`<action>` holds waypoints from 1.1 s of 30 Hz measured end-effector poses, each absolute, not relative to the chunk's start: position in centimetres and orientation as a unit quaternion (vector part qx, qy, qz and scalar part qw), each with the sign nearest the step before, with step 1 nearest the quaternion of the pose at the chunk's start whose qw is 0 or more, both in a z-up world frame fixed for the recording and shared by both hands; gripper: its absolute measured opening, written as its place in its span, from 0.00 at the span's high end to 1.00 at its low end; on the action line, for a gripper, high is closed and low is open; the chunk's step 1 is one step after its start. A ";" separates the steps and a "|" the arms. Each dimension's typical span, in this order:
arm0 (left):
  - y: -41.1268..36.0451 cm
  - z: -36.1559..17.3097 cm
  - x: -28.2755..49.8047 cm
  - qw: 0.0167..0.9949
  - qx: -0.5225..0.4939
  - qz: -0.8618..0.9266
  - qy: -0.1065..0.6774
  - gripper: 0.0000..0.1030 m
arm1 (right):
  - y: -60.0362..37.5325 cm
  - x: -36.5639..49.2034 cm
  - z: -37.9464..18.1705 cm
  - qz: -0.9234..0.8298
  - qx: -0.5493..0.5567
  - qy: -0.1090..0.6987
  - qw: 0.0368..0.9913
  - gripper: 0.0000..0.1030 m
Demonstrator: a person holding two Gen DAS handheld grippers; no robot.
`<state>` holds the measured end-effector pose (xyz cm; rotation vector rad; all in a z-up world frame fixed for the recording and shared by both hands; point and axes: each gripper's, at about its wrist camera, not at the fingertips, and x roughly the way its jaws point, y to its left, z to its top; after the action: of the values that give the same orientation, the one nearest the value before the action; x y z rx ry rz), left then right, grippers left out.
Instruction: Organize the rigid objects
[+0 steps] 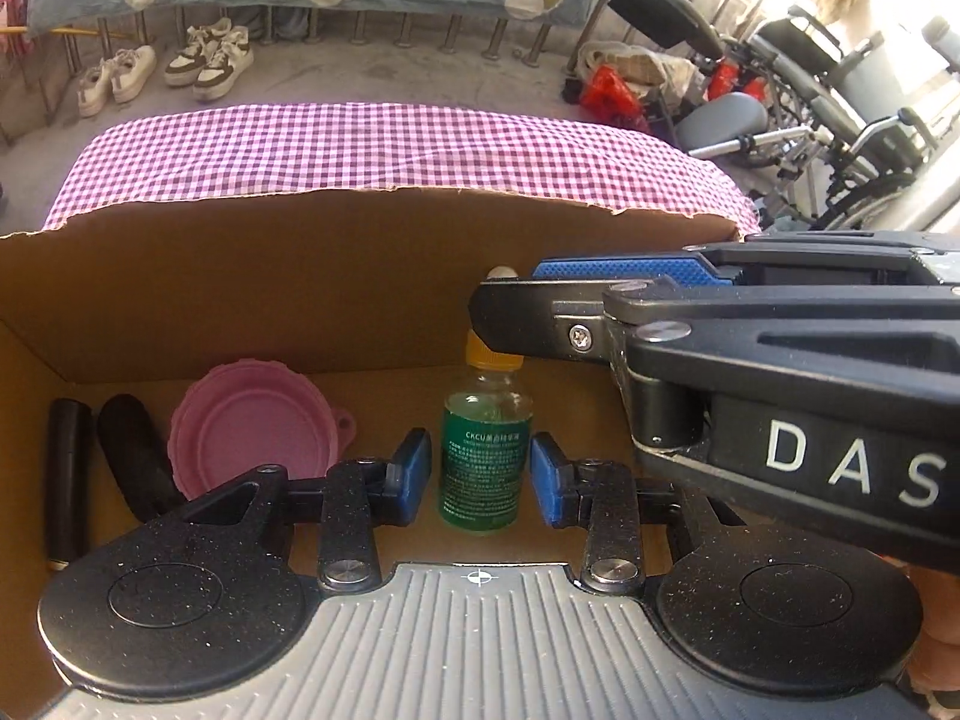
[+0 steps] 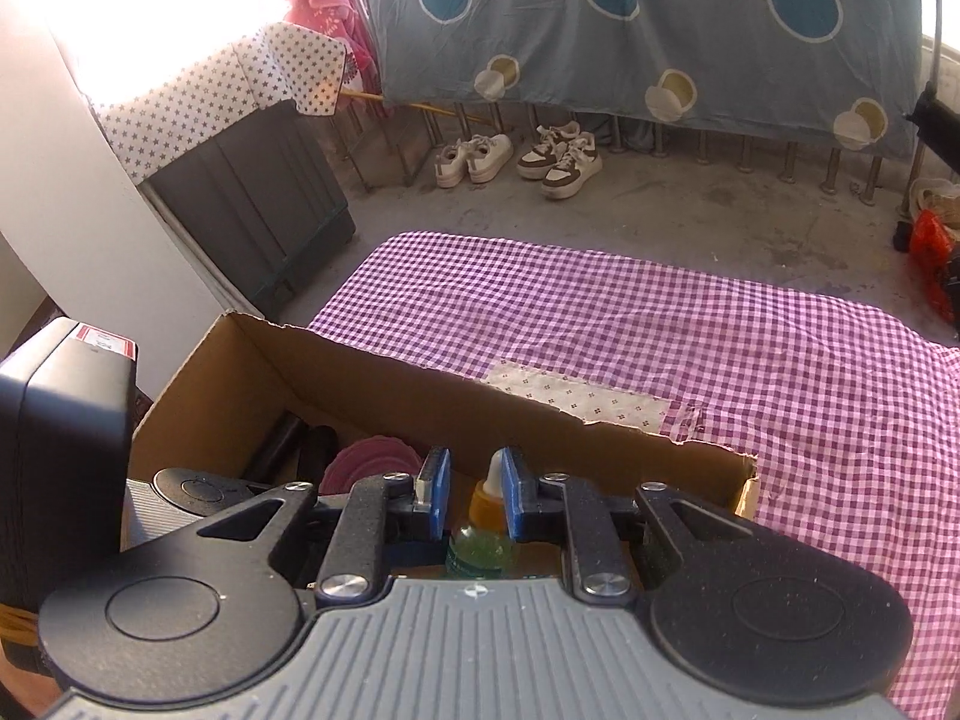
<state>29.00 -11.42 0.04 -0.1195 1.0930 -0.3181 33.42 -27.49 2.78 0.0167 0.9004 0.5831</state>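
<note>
Bottle upright in the cardboard box.
It stands between the left tool pads, slightly apart; right tool clamps its cap.

Upright green-labelled bottle in carton

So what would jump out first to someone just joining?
The small green-labelled bottle standing upright in the cardboard box, with both grippers on it: the right gripper at its orange cap, the left gripper straddling its body. A pink round lid lies beside it, over purple checked cloth.
</note>
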 end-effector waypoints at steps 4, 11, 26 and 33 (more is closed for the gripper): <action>-11.5 0.1 29.2 0.842 -0.054 -0.152 0.515 0.65 | -27.4 33.1 3.0 0.278 0.012 0.427 0.860 0.80; -11.8 0.5 28.9 0.849 -0.050 -0.151 0.504 0.65 | -28.6 32.4 4.4 0.277 0.024 0.416 0.866 0.80; -8.1 5.5 23.4 0.893 -0.066 -0.093 0.435 0.36 | -30.6 29.5 6.3 0.270 0.095 0.444 0.849 0.78; -5.7 6.5 19.3 0.902 -0.074 -0.065 0.421 0.15 | -27.5 31.9 2.5 0.206 0.091 0.526 0.820 0.74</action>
<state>19.34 -5.65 6.49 -0.1529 0.8714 -0.1346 31.86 -27.47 2.49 0.1937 1.1201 0.4379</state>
